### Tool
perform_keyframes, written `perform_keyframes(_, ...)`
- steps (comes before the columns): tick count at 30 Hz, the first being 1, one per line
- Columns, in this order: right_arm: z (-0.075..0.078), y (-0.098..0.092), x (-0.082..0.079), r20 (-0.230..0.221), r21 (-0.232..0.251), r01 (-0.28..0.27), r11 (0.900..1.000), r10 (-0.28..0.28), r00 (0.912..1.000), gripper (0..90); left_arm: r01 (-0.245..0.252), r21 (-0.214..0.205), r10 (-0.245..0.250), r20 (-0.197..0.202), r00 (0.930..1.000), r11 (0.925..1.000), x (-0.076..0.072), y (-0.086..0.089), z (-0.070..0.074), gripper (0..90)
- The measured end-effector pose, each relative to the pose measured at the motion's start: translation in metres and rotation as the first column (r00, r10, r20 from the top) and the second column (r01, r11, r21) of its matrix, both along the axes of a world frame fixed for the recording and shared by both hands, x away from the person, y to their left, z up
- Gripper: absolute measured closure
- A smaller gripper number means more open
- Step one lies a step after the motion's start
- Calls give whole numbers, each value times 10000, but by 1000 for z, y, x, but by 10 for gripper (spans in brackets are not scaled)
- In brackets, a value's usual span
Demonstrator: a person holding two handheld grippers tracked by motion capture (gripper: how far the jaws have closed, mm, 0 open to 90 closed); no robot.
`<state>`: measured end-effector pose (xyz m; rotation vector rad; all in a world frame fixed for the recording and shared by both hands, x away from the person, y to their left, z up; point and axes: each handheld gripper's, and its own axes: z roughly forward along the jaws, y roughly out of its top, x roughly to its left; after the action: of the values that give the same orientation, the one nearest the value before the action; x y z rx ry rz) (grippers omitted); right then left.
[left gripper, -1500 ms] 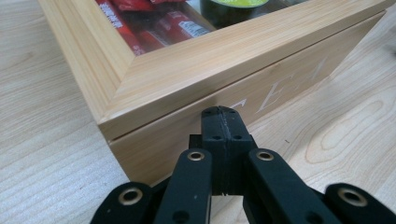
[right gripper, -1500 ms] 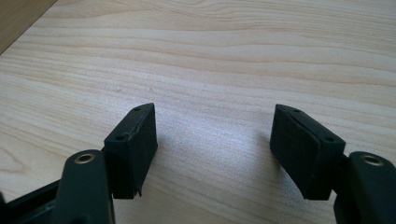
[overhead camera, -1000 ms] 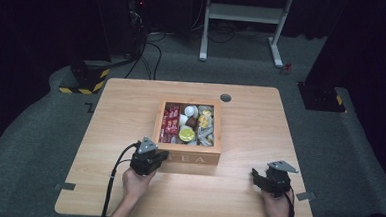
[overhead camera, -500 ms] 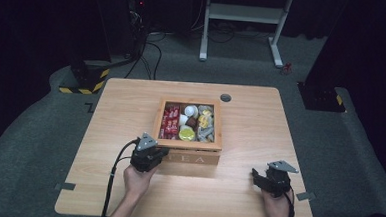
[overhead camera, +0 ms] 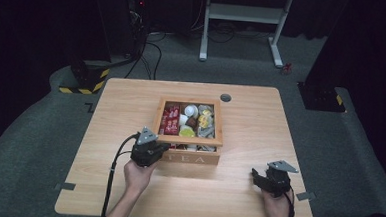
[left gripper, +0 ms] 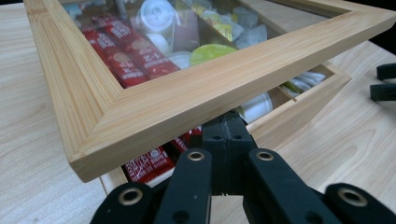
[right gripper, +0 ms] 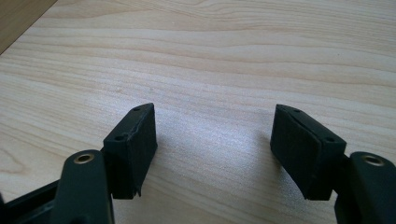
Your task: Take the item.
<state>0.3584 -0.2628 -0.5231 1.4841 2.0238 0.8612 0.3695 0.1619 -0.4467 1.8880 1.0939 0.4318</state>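
Observation:
A wooden tea box (overhead camera: 191, 157) marked TEA stands mid-table. Its glass-paned lid (left gripper: 187, 93) is tilted up at the front, with a gap over the box's front wall (left gripper: 299, 112). My left gripper (left gripper: 229, 128) is shut, its joined tips pushed under the lid's front edge near the left corner. In the high view the left gripper (overhead camera: 155, 149) sits against the box's front left. Red packets (left gripper: 126, 56), white cups and yellow sachets lie inside. My right gripper (right gripper: 212, 140) is open over bare wood, at the table's front right (overhead camera: 262, 178).
The light wooden table (overhead camera: 260, 132) has a round grommet (overhead camera: 225, 97) behind the box. A black cable (overhead camera: 111, 177) trails from the left gripper off the front edge. Dark floor, a white stand (overhead camera: 241, 13) and black equipment lie beyond the table.
The left gripper has edged slightly forward and up against the box's front left corner. The right gripper has stayed where it was.

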Motion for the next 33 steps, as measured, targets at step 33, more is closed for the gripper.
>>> perform_keyframes(33, 36, 36, -1, 958, 1434, -2334, 9617, 2212, 9705, 296, 186, -304, -196, -341, 9992, 9994, 17, 3, 24, 822)
